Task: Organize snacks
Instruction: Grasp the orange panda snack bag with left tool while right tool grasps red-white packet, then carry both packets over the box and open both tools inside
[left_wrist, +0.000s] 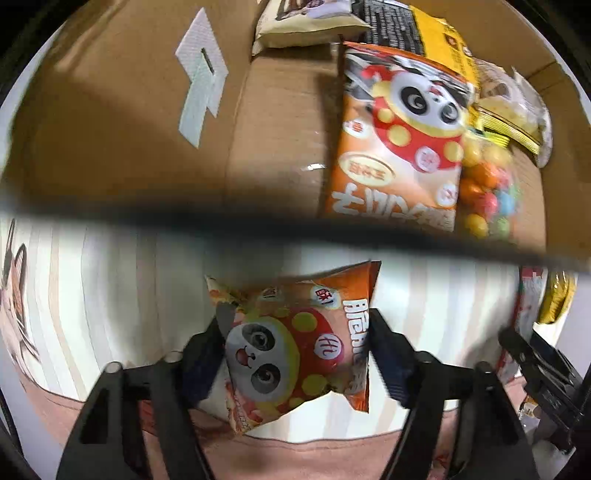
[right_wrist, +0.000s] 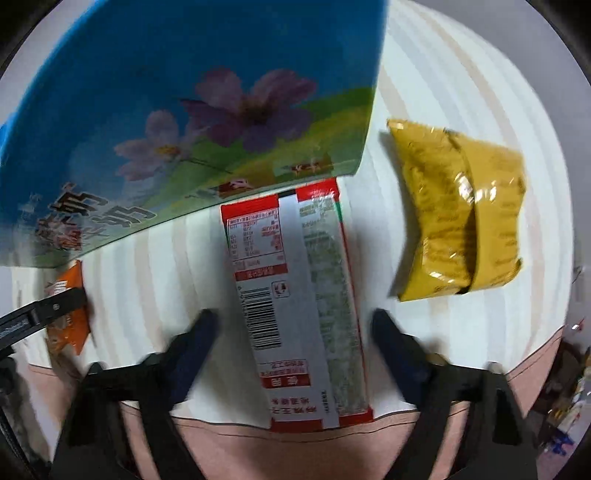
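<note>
My left gripper (left_wrist: 295, 332) is shut on a small orange panda snack bag (left_wrist: 295, 347), held just in front of the near wall of an open cardboard box (left_wrist: 277, 122). Inside the box lie a larger orange panda bag (left_wrist: 399, 136), a clear bag of coloured candy balls (left_wrist: 487, 192), a cream packet (left_wrist: 299, 26) and a black-and-yellow packet (left_wrist: 417, 33). My right gripper (right_wrist: 295, 328) is open, its fingers either side of a red-and-white snack box (right_wrist: 299, 295) lying on the striped cloth. A yellow packet (right_wrist: 461, 221) lies to its right.
The box's outside wall (right_wrist: 166, 122) is blue with flowers, right behind the red-and-white box. The striped tablecloth (left_wrist: 92, 295) has a pink border near me. My left gripper and its orange bag show at the left of the right wrist view (right_wrist: 62, 310).
</note>
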